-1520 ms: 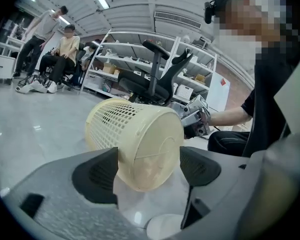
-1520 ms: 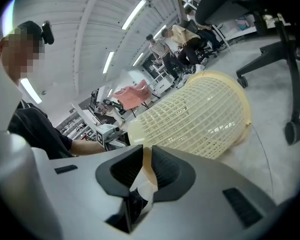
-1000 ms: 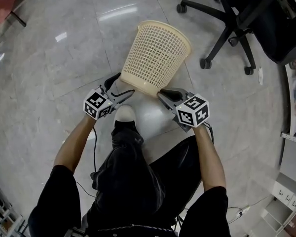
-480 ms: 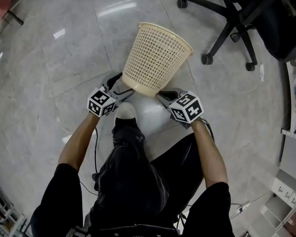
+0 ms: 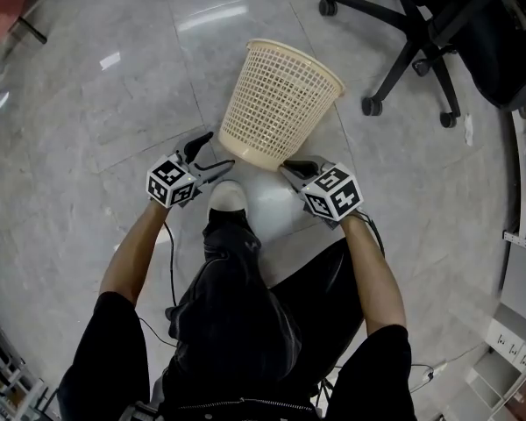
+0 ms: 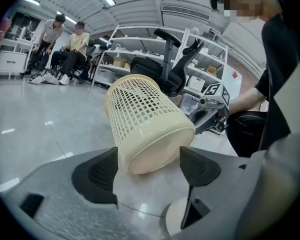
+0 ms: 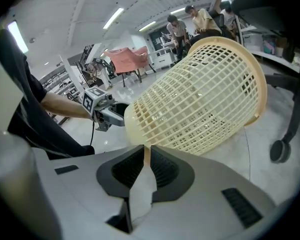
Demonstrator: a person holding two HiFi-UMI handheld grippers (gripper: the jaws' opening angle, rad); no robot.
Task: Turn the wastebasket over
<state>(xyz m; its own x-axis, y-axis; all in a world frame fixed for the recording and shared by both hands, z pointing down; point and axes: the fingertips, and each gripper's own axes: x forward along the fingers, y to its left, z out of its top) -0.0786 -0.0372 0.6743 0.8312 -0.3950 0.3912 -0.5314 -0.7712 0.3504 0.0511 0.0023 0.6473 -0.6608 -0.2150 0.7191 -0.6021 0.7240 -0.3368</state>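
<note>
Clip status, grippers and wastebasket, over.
Left gripper open beside wastebasket base. Right gripper shut on its base edge. Wastebasket tilted, mouth away. Office chair near, not blocking.

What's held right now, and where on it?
The right gripper pinches the basket by its base rim. The left gripper is open beside the base, gripping nothing.
</note>
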